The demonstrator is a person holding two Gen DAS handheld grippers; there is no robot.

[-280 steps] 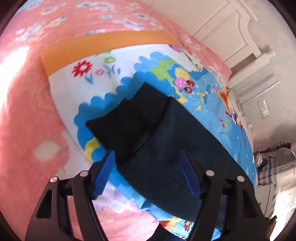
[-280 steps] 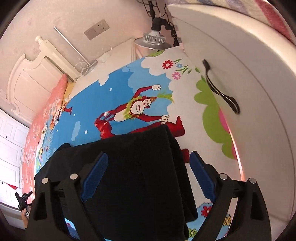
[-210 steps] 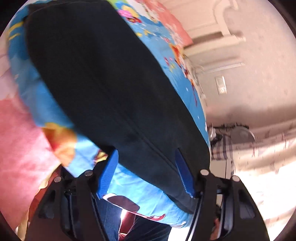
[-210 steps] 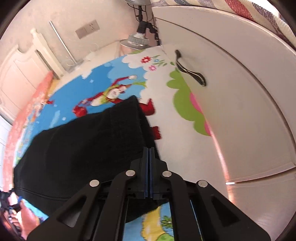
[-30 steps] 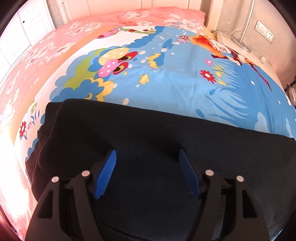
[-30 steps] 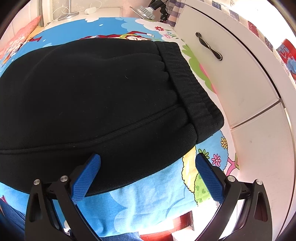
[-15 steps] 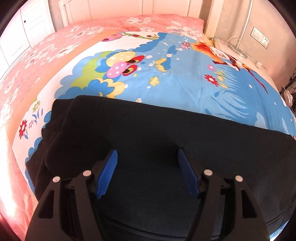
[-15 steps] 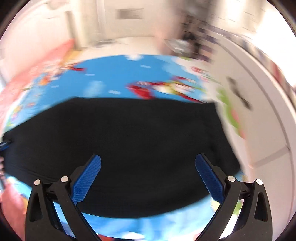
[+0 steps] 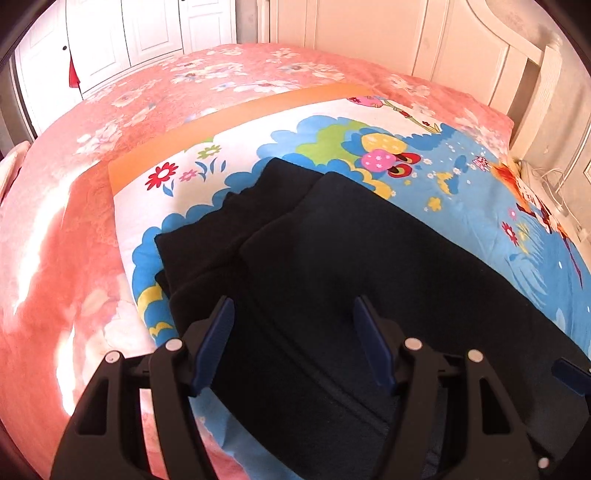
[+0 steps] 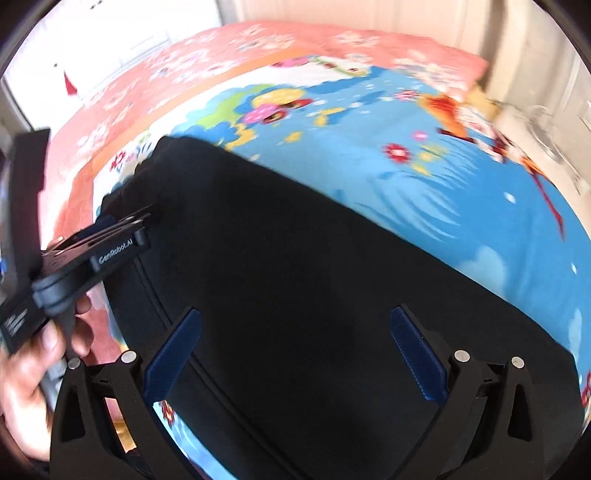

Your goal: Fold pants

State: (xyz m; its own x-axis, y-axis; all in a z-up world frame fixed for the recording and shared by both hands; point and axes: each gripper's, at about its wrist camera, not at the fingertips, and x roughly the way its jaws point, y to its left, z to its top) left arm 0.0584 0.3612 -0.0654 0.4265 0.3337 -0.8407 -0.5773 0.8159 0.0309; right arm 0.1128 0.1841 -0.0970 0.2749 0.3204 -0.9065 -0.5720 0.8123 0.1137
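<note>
Black pants [image 9: 332,266] lie flat on a cartoon-print sheet, folded lengthwise, the two leg ends stacked at the far left. My left gripper [image 9: 293,314] is open and empty, hovering over the leg part. In the right wrist view the pants [image 10: 314,277] fill the middle. My right gripper [image 10: 295,325] is open and empty above them. The left gripper [image 10: 122,230] also shows there from the side at the left, held by a hand, near the leg ends.
The blue cartoon sheet [image 9: 480,206] lies on a pink floral bedspread [image 9: 66,221]. A white headboard [image 9: 532,74] and white cupboard doors [image 9: 122,33] stand behind the bed. Cables lie at the right edge [image 9: 554,184].
Both grippers have swung left toward the leg ends of the pants. The right view has left the waistband and white cabinet behind and now faces the legs. Both grippers stay open.
</note>
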